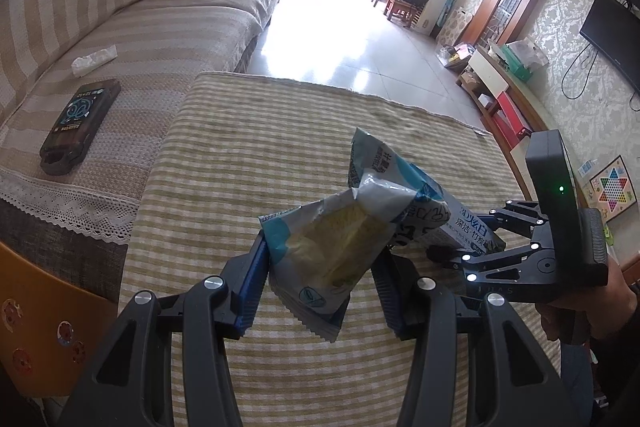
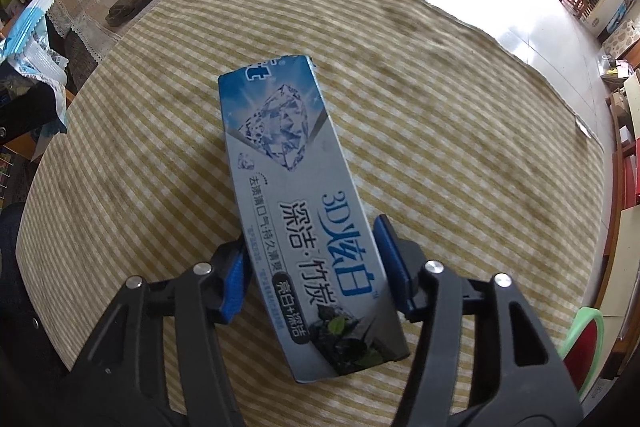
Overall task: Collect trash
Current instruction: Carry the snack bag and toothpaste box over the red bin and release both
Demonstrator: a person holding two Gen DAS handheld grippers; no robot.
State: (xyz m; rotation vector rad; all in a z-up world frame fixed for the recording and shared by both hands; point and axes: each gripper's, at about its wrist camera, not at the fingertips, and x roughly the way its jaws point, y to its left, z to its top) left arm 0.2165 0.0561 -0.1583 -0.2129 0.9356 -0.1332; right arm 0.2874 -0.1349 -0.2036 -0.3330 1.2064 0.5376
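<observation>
My left gripper (image 1: pixel 320 279) is shut on an opened white and blue snack wrapper (image 1: pixel 332 259) and holds it above the checked tablecloth (image 1: pixel 248 155). My right gripper (image 2: pixel 316 259) is shut on a blue and silver toothpaste box (image 2: pixel 296 195), held lengthwise above the tablecloth (image 2: pixel 440 115). In the left wrist view the right gripper (image 1: pixel 440 251) sits at the right with the toothpaste box (image 1: pixel 460 223) just behind the wrapper. The wrapper also shows at the far left edge of the right wrist view (image 2: pixel 32 39).
A striped sofa (image 1: pixel 120 39) runs along the left, with a dark flat package (image 1: pixel 80 123) and a white tissue (image 1: pixel 94 59) on its seat. A shiny tiled floor (image 1: pixel 352 39) lies beyond the table. A low cabinet (image 1: pixel 508 83) and wall television (image 1: pixel 612 35) stand at right.
</observation>
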